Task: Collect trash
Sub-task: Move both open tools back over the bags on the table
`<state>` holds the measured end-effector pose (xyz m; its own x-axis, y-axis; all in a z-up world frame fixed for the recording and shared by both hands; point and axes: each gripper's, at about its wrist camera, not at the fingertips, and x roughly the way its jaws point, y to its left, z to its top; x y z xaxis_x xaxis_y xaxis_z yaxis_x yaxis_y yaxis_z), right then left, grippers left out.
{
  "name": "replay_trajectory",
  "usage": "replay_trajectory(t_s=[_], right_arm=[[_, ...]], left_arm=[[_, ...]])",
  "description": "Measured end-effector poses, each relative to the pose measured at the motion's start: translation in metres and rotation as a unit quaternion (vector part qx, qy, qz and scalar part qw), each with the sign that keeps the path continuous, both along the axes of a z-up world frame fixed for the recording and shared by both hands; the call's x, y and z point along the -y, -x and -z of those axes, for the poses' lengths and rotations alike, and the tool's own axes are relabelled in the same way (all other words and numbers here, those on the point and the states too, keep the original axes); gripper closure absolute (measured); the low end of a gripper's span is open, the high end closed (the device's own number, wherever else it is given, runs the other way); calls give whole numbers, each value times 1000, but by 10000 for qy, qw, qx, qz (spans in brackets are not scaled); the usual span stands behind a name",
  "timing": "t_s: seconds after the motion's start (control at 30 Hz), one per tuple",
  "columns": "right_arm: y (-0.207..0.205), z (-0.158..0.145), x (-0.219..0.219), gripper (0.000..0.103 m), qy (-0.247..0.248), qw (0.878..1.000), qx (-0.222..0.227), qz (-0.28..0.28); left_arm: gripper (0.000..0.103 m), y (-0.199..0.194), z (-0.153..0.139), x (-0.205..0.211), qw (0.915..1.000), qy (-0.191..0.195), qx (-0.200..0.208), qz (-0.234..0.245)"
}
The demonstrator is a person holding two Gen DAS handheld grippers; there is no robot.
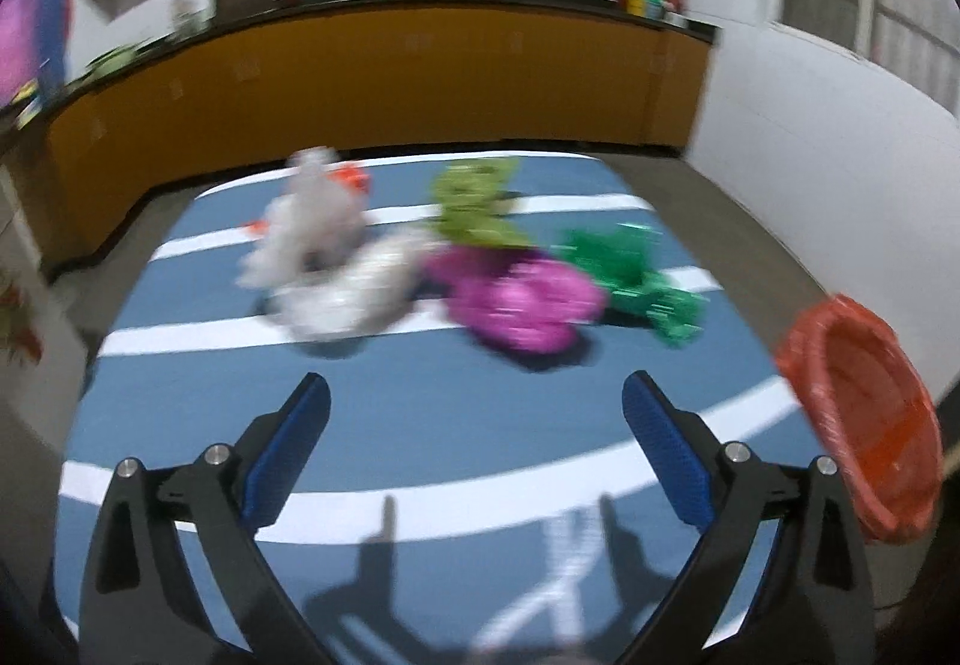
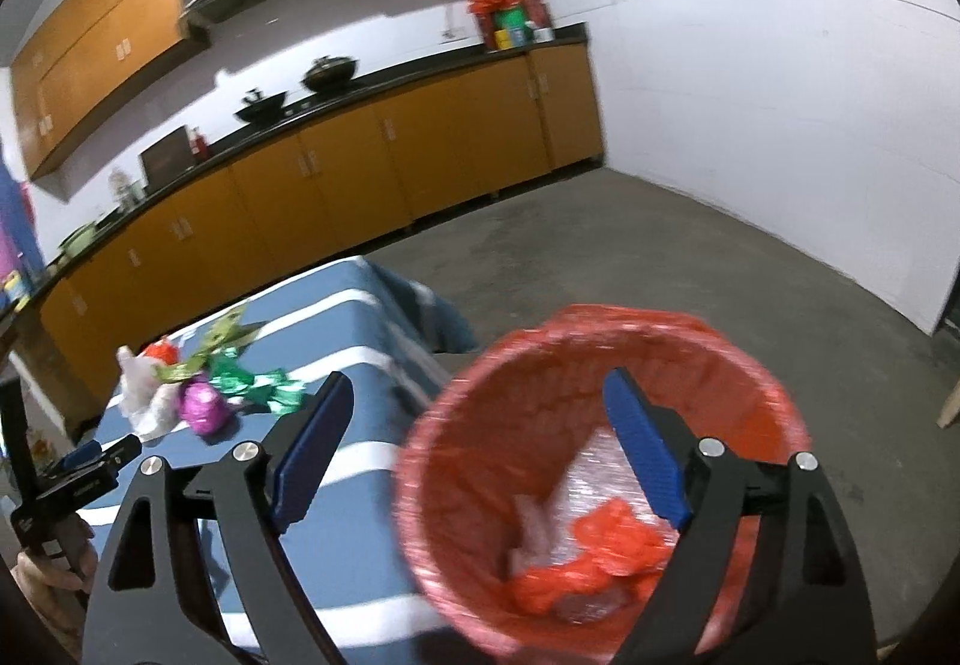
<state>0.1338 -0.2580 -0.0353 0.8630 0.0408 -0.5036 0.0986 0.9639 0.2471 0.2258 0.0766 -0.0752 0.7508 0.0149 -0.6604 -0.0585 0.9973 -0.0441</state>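
A heap of crumpled trash lies on the blue, white-striped tablecloth [image 1: 420, 413]: a white plastic bag [image 1: 312, 227], a silvery wrapper [image 1: 354, 293], a magenta wrapper [image 1: 516, 305], green foil [image 1: 636, 275], a yellow-green wrapper [image 1: 474, 209] and an orange scrap [image 1: 351, 179]. My left gripper [image 1: 475, 383] hovers open and empty on the near side of the heap. My right gripper [image 2: 477, 380] is open and empty above the red-lined bin [image 2: 600, 341]. Inside the bin lie orange-red plastic [image 2: 600, 551] and clear wrappers [image 2: 570, 497].
The bin [image 1: 864, 413] stands just off the table's right edge. Orange cabinets under a black counter [image 2: 372, 83] run along the far wall, with bare concrete floor [image 2: 660, 257] between. In the right wrist view the trash heap [image 2: 204, 395] and the hand-held left gripper [image 2: 90, 461] show at left.
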Motion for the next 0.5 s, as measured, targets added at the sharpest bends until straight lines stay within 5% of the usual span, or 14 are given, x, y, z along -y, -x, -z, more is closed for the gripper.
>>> replay_trajectory(t_s=[0.23,0.5], right_arm=[[-40,1,-65,18,23,9978,-64,-660],[-80,13,-129,18,224,9921,-212,-1212]], left_arm=[[7,8,-3,-72,9978,-14,223,-629],[7,5,-2,-102,9964,-115,344,-770]])
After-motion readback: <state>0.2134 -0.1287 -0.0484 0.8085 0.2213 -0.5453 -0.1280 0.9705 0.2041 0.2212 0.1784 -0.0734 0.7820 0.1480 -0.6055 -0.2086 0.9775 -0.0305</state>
